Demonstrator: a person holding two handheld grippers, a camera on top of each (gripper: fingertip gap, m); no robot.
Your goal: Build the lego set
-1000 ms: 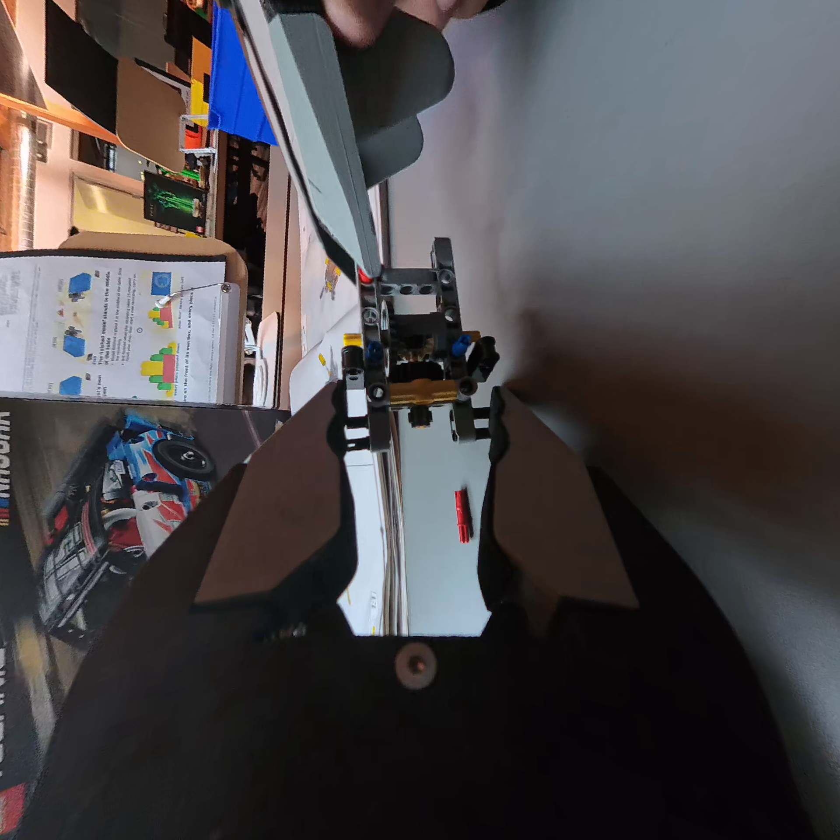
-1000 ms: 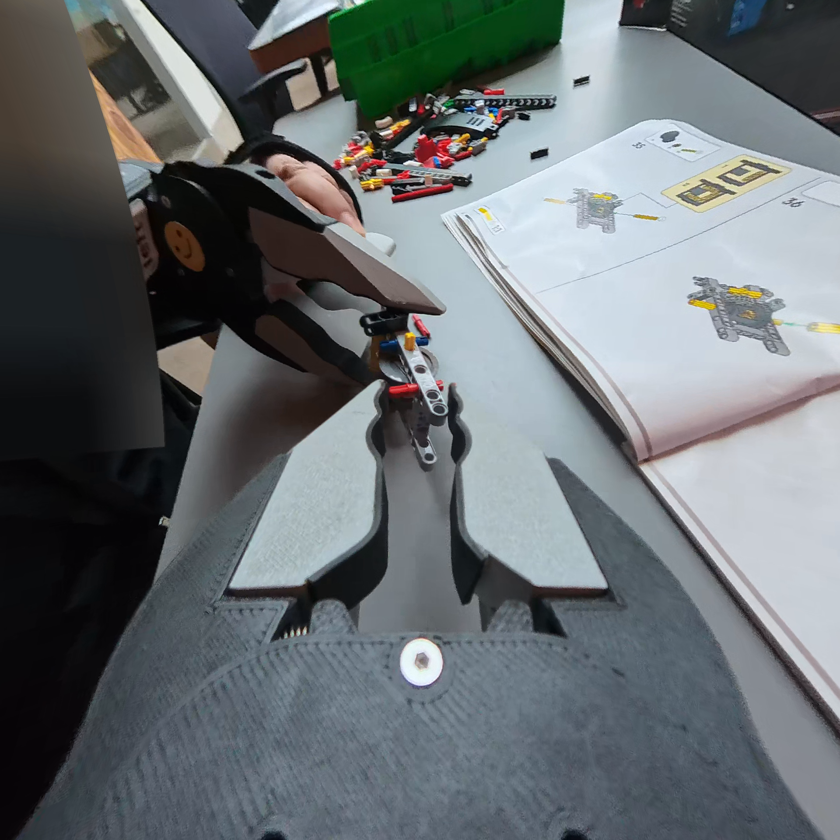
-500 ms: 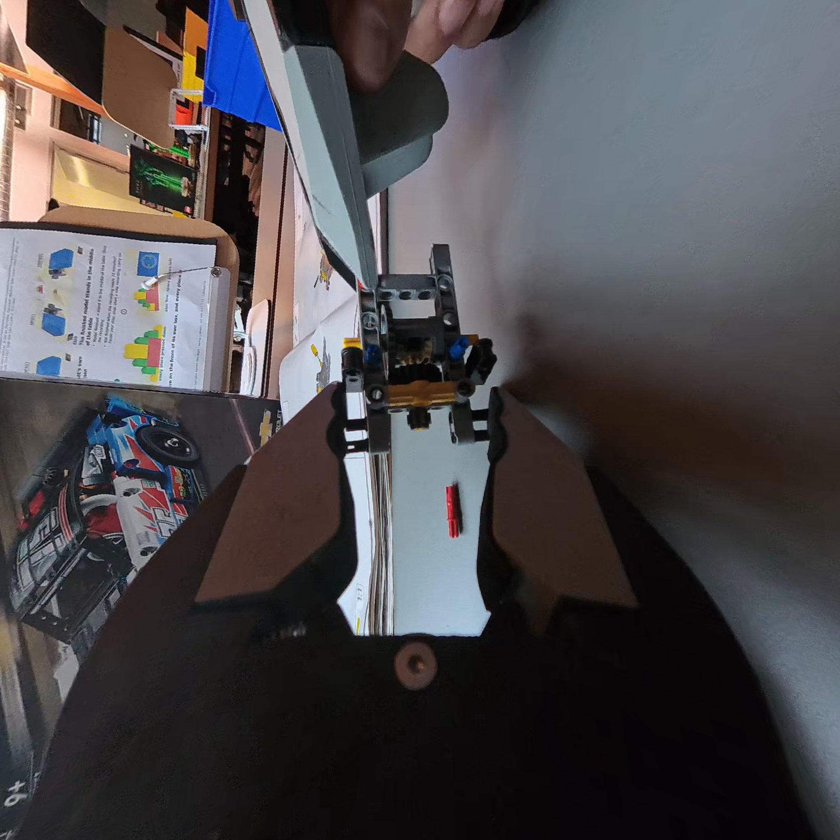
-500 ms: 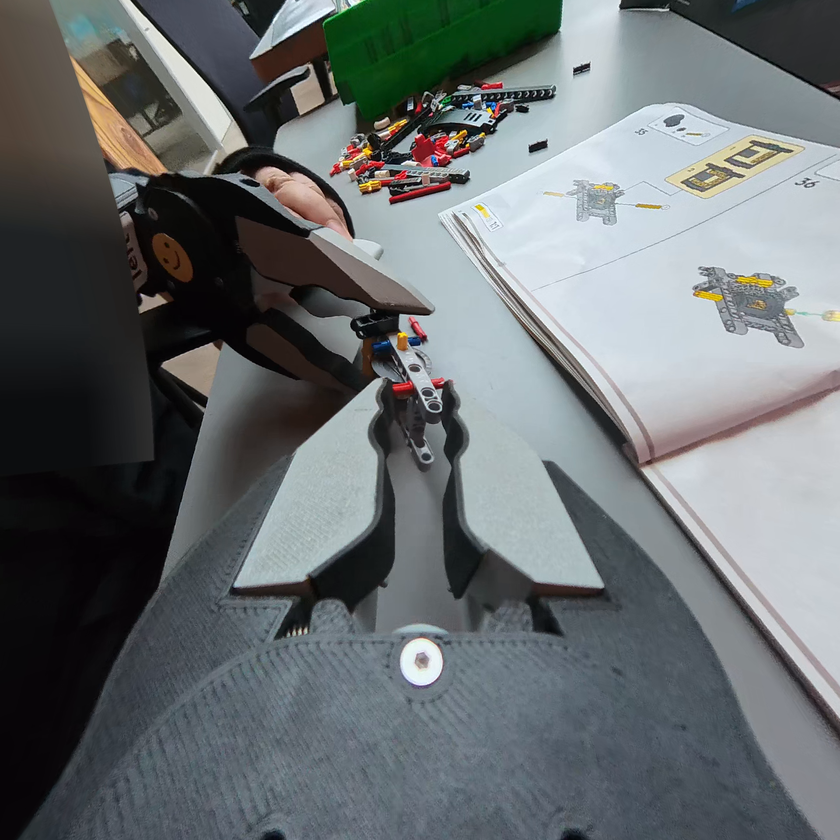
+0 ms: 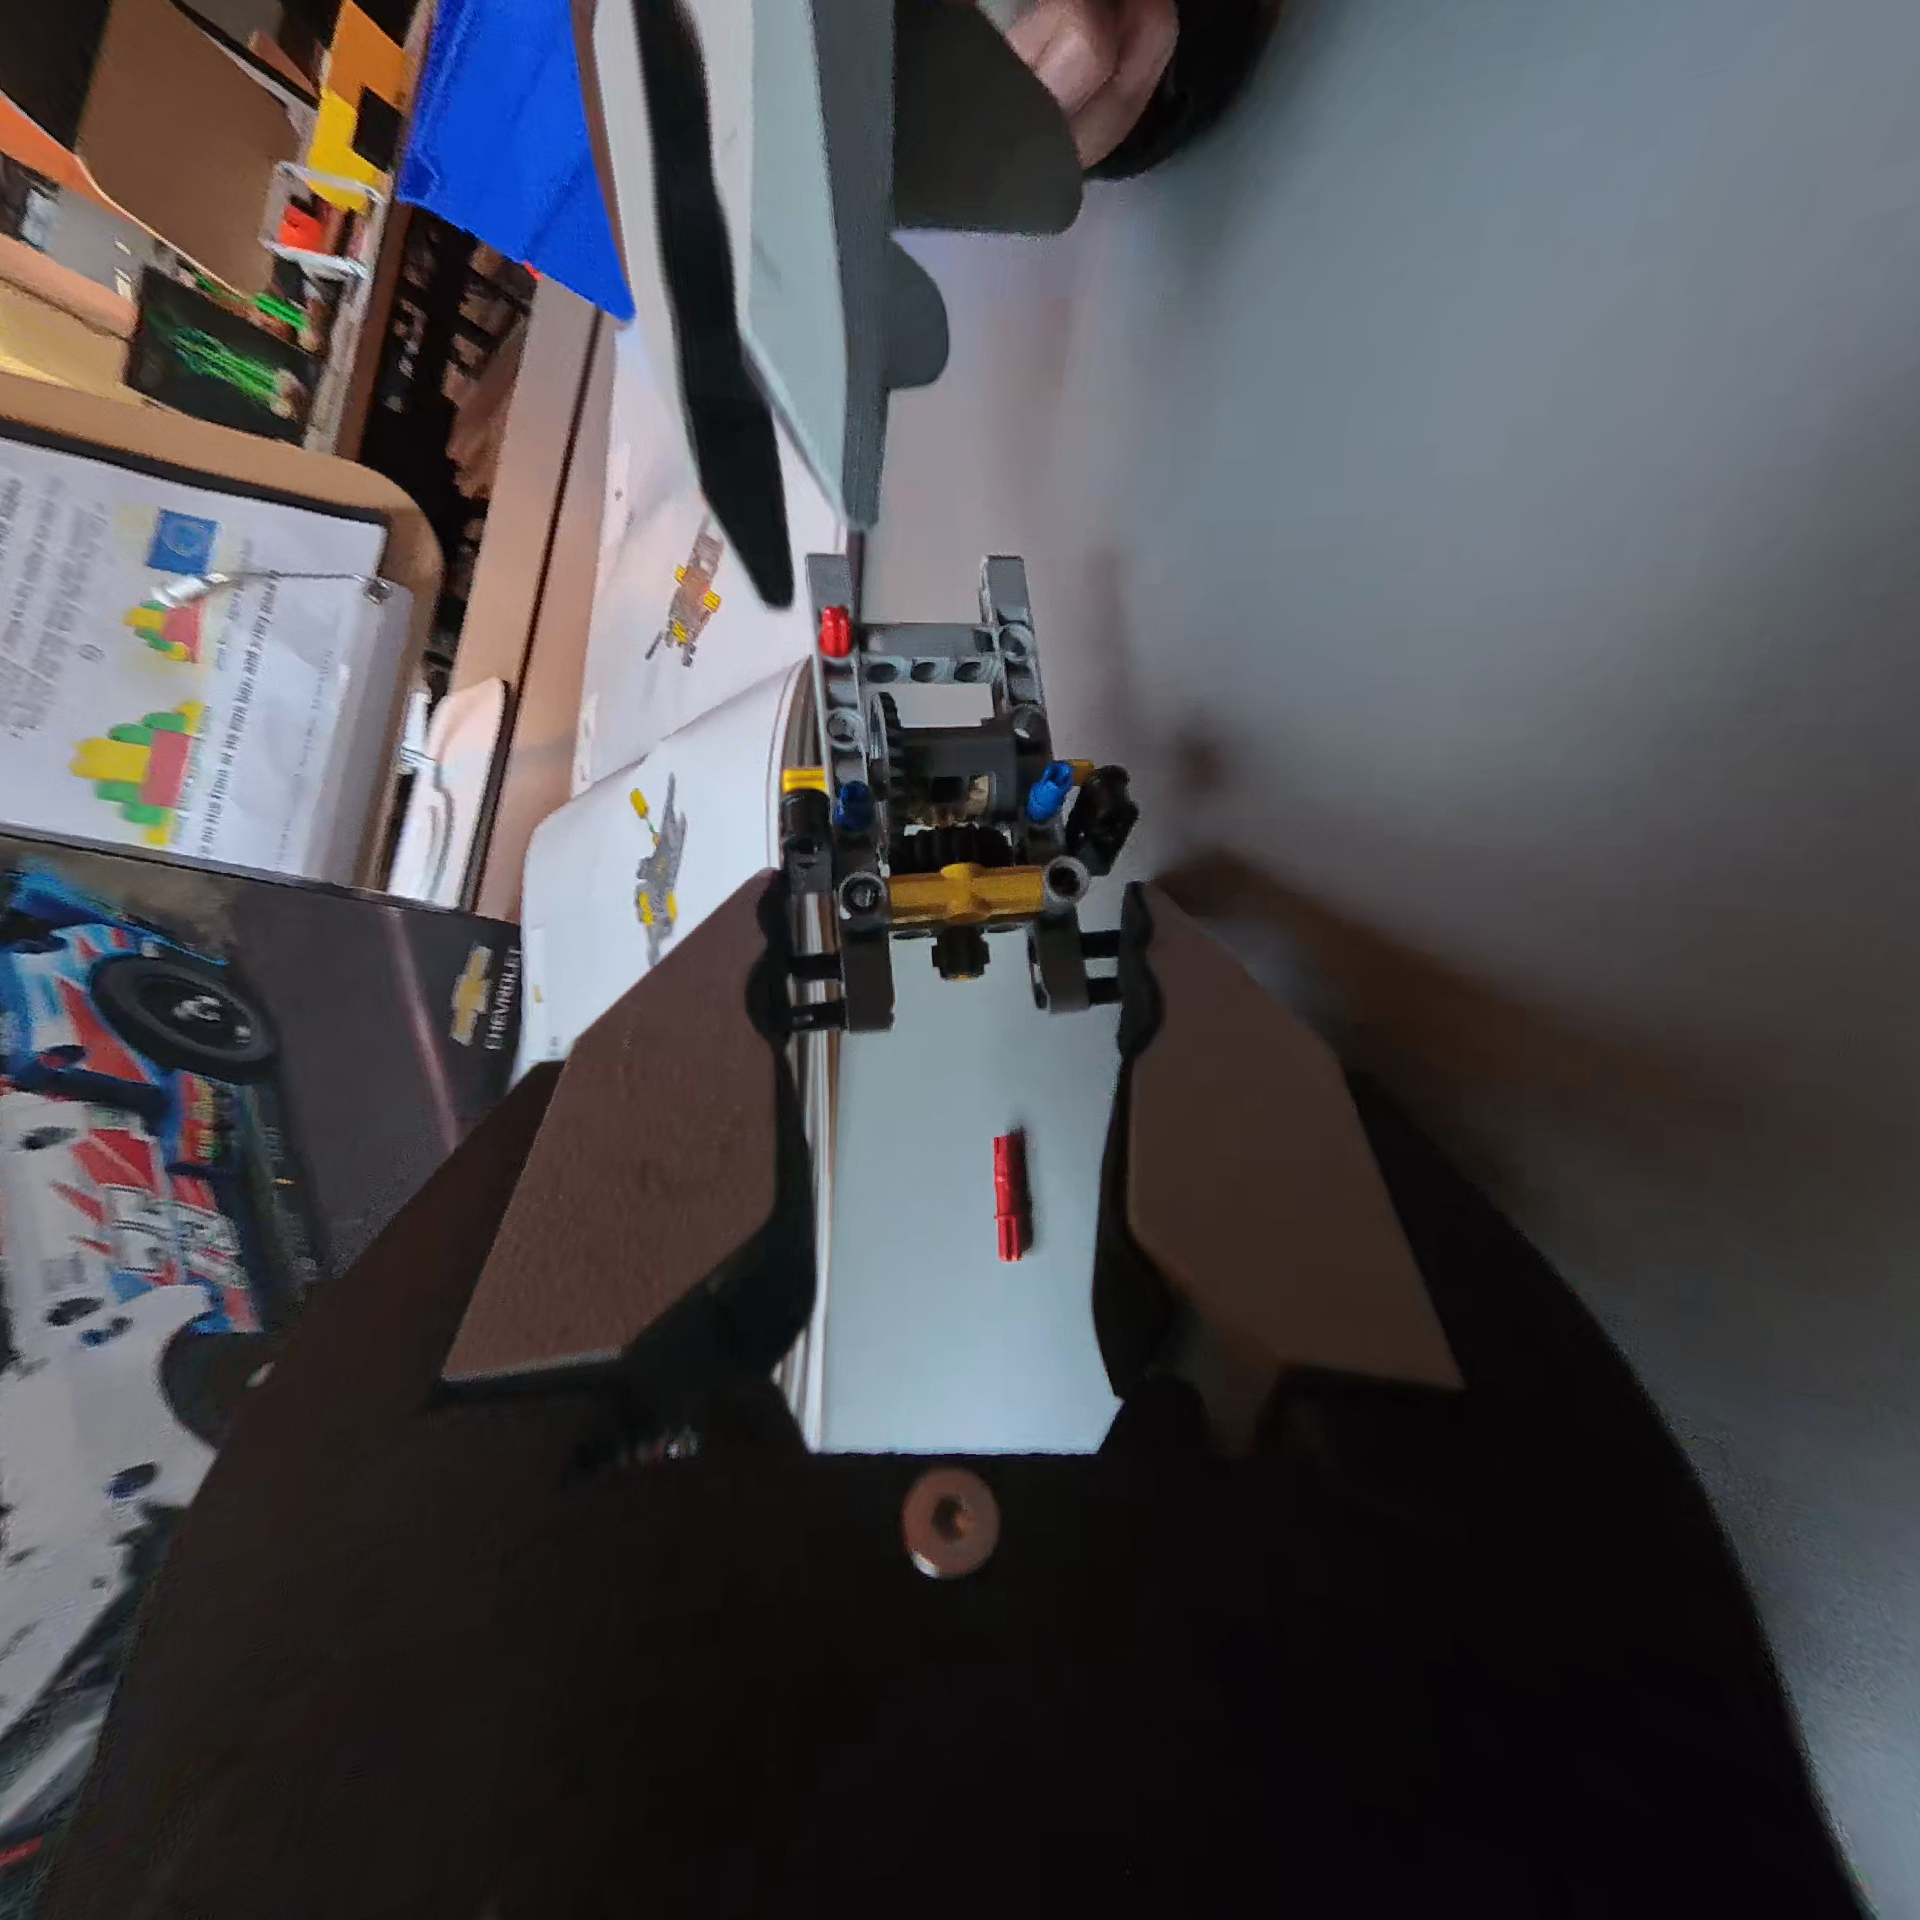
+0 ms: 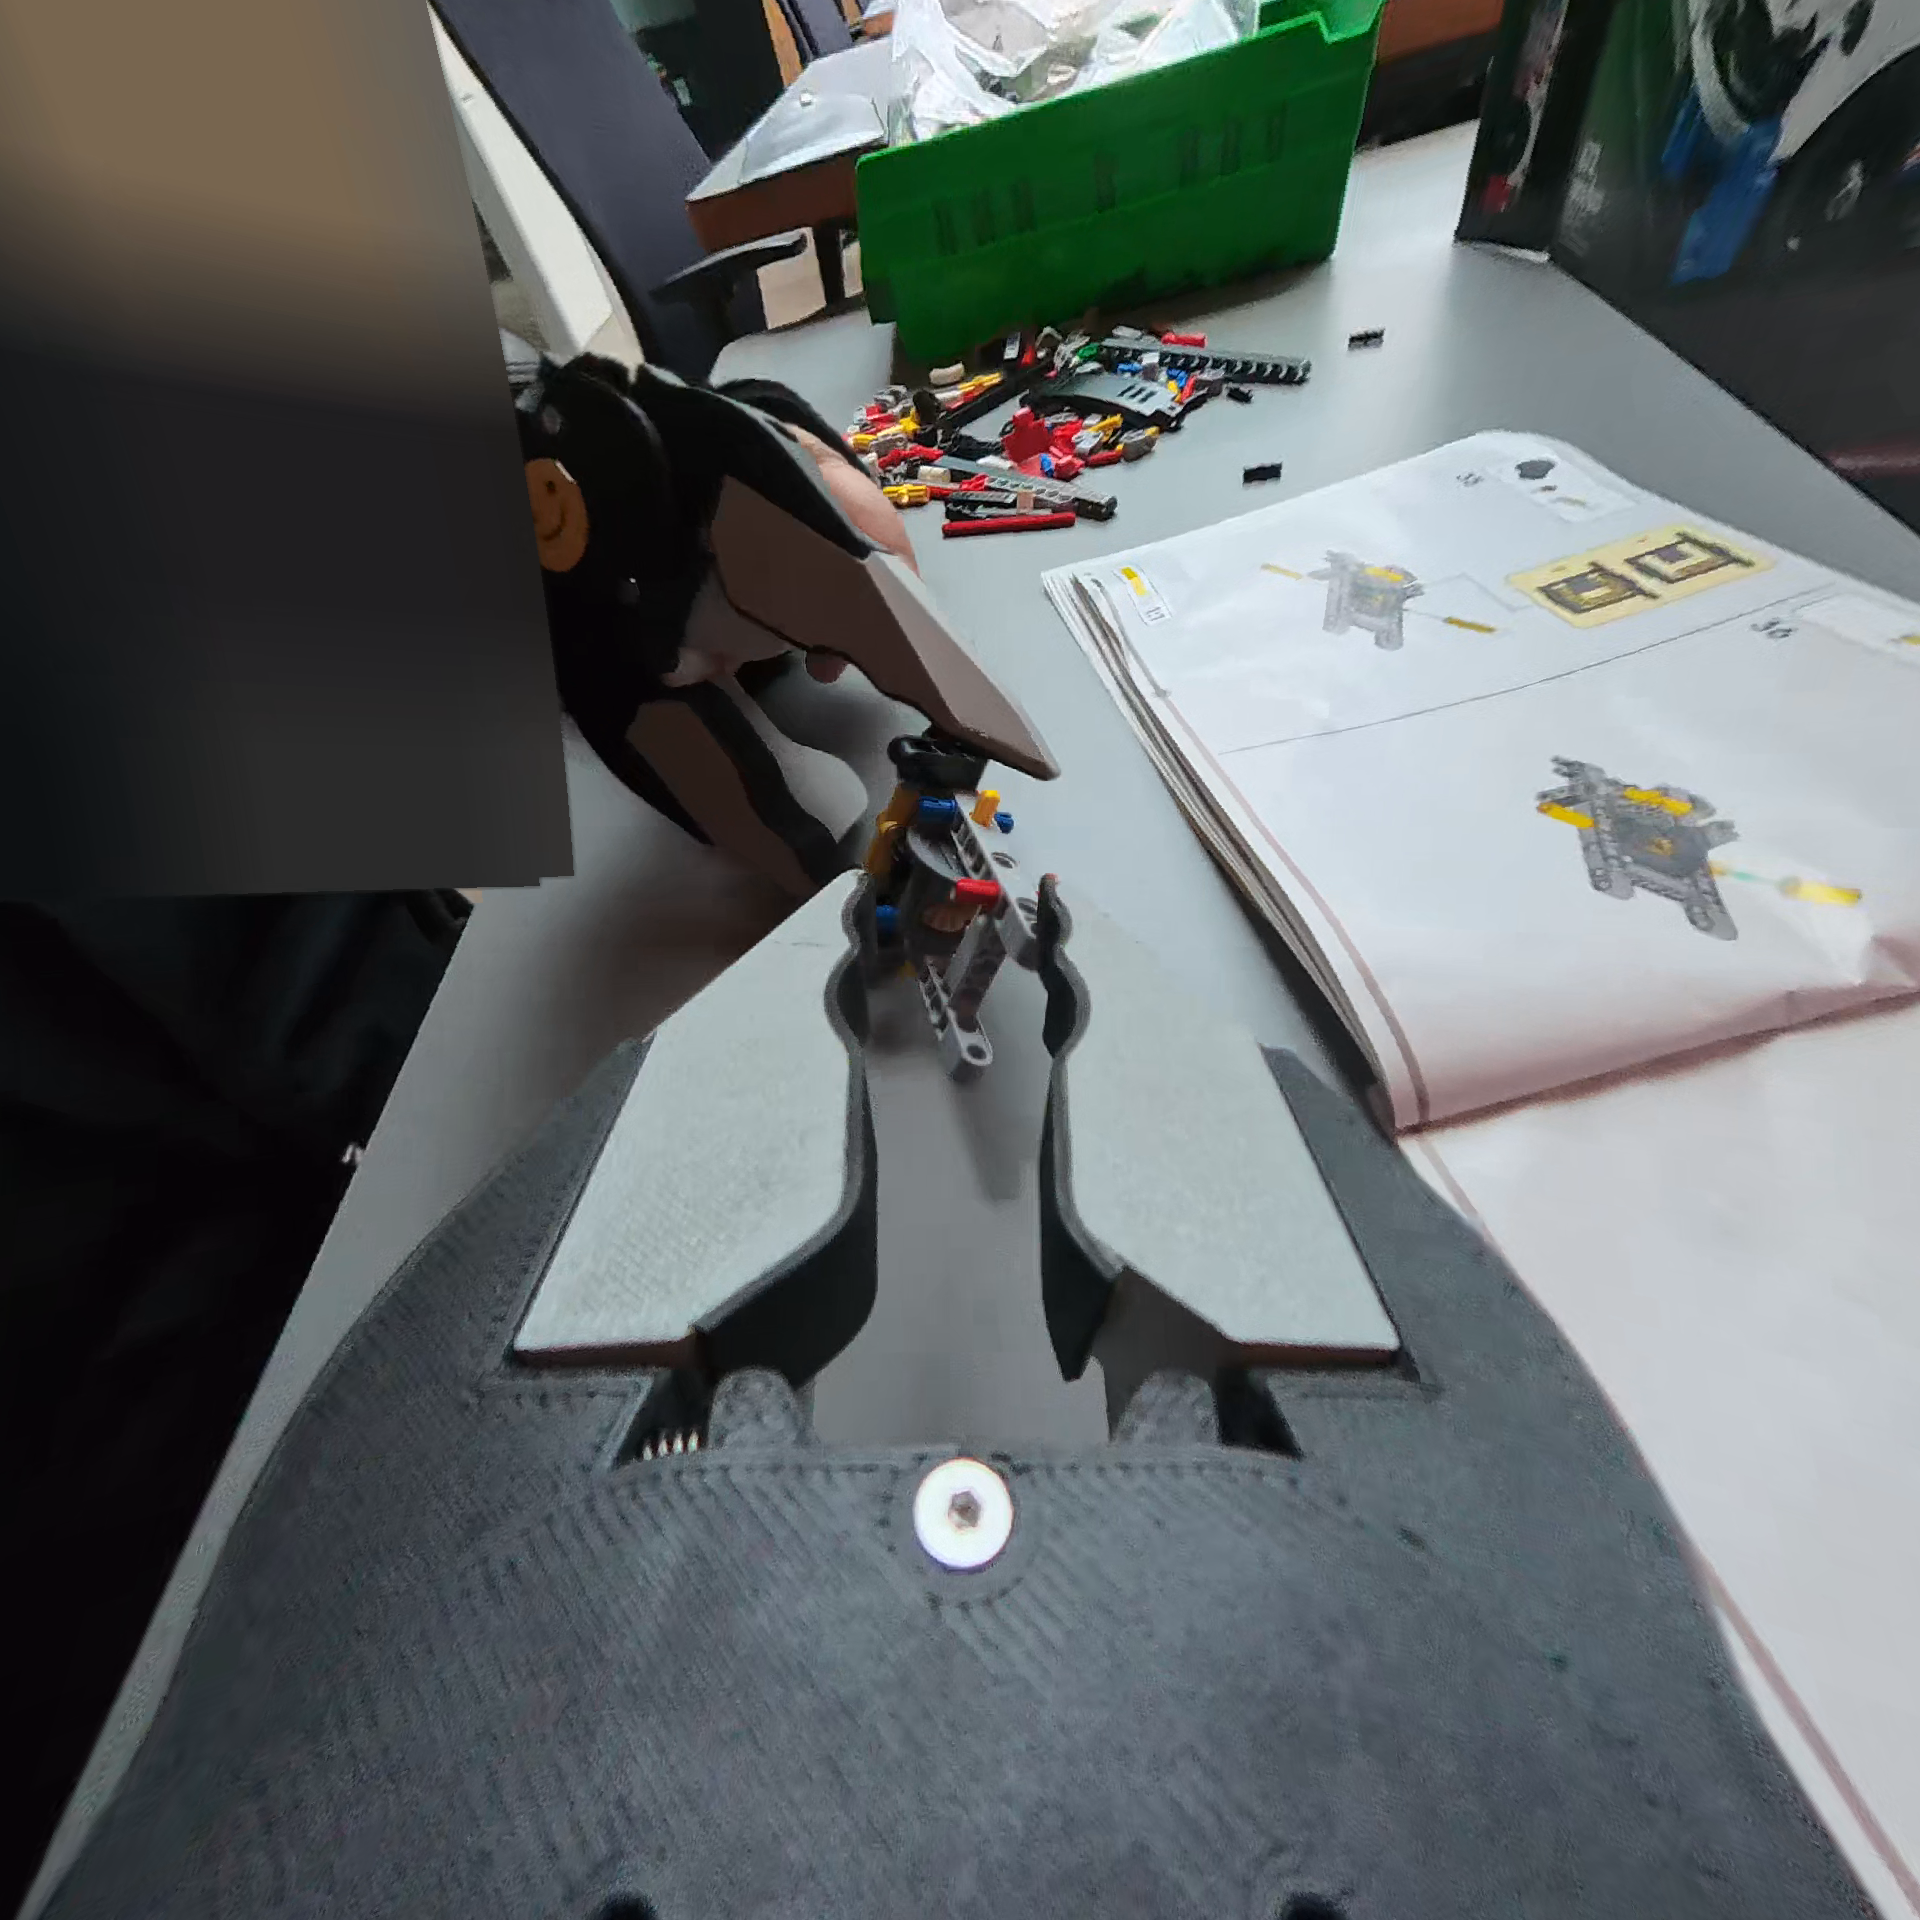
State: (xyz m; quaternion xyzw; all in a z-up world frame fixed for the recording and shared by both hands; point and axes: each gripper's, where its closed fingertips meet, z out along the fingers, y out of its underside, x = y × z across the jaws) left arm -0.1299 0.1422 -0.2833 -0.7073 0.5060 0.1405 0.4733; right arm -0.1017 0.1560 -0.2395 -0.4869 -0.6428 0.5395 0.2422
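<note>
Lego assembly (image 5: pixel 940 821) clamped in left claw (image 5: pixel 948 961).

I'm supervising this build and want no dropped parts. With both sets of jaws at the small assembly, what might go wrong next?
1. The left gripper holds the grey assembly only by thin black pins at its sides; pressure from the right gripper might twist it loose.
2. The red pin at the frame's corner protrudes and may not be fully seated, so a nudge could pop it out.
3. A loose red pin lies on the table below and could get knocked away.
</note>
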